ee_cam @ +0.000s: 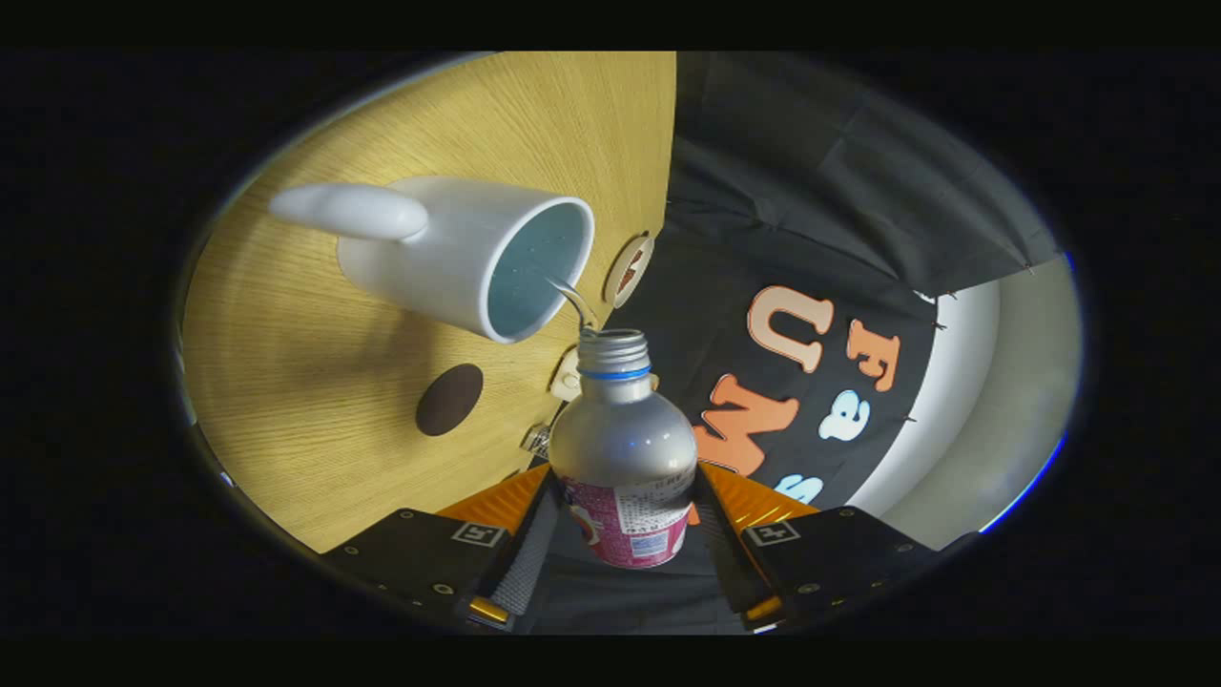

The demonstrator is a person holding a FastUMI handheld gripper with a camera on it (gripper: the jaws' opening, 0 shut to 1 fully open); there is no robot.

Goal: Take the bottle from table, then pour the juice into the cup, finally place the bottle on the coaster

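Tool (625, 520) clamped on bottle (625, 448), juice streaming into cup (458, 253).

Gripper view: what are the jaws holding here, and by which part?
The bottle, gripped by both jaws at its labelled lower body, tilted and pouring into the white cup.

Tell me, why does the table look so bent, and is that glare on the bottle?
Gripper view: the fisheye lens curves the wooden table; the fingers clamp the silver metal bottle, which shows soft highlights; the white ceramic cup casts a faint shadow.
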